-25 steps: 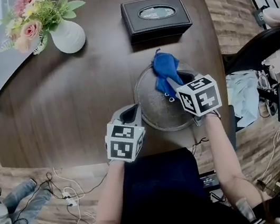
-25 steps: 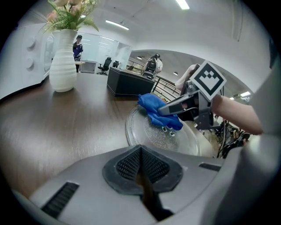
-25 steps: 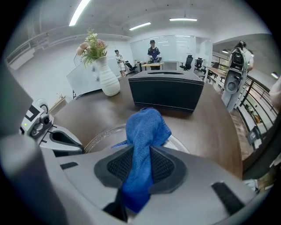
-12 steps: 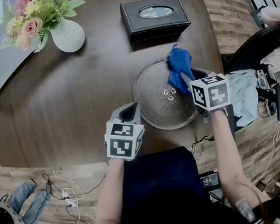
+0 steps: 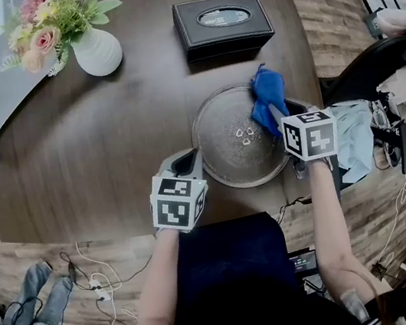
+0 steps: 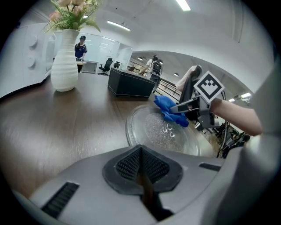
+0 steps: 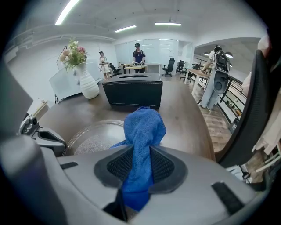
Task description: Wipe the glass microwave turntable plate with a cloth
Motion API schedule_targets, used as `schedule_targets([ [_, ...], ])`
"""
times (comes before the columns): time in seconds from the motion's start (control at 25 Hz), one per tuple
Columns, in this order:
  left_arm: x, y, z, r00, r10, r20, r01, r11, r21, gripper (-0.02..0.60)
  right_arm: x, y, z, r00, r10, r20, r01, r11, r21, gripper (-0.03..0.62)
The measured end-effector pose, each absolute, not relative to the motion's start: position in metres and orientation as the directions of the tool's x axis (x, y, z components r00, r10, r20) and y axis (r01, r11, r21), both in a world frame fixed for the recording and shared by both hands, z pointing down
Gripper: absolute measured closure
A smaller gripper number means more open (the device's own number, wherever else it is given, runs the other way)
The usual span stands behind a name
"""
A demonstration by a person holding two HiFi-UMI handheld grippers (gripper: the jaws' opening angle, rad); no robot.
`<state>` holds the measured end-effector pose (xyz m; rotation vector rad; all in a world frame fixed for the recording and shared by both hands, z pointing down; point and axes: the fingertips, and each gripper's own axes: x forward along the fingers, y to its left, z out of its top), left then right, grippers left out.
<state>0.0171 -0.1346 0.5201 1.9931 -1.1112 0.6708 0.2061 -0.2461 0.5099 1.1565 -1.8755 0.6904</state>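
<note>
A round glass plate (image 5: 226, 154) lies flat on a dark wooden table (image 5: 105, 136), near the edge closest to the person, with the small three-lobed hub (image 5: 244, 132) showing at its centre. The right gripper (image 5: 279, 115) has its jaws clamped on a blue cloth (image 5: 267, 96); in the right gripper view the cloth (image 7: 144, 127) runs down between the two pads and bunches up in a lump ahead of them, above the plate (image 7: 90, 138). From the head view the bunched cloth sits over the far right part of the plate, at its rim. The left gripper (image 5: 191, 160) is at the plate's near left edge, its tip just beside the rim; whether it touches the glass cannot be told. In the left gripper view its jaws (image 6: 141, 173) are pressed together with nothing between them, and the plate (image 6: 147, 132) lies just ahead, with the cloth (image 6: 169, 110) and the right gripper (image 6: 186, 107) on its far side. Further back on the table stand a black tissue box (image 5: 224, 23), straight beyond the plate, and a white ribbed vase (image 5: 98, 52) of pink and yellow flowers (image 5: 46, 22) towards the far left corner. Both are well apart from the plate. Cables (image 5: 92, 282) lie on the wooden floor (image 5: 332, 10) to the person's left.
</note>
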Motion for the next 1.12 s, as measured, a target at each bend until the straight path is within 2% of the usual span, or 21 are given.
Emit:
schedule_targets([
  [0.2,0.017,-0.134,0.52,0.482,-0.482,0.732,-0.871,-0.351,0.343,0.578,0.2,-0.241,0.507,-0.278,-0.479,0.833,-0.898,0.438,-0.048,0.503],
  [0.52,0.018,-0.134,0.52,0.485,-0.481,0.73,-0.87,-0.35,0.348,0.579,0.154,-0.216,0.474,-0.419,-0.47,0.777,-0.852,0.499,-0.158,0.503],
  [0.92,0.017,-0.134,0.52,0.486,-0.48,0.73,-0.87,-0.349,0.349,0.578,0.074,-0.167,0.471,-0.582,-0.328,0.744,-0.721,0.63,-0.287,0.503],
  [1.12,0.017,-0.134,0.52,0.483,-0.483,0.731,-0.871,-0.349,0.345,0.578,0.051,-0.15,0.491,-0.602,-0.262,0.754,-0.688,0.649,-0.324,0.503],
])
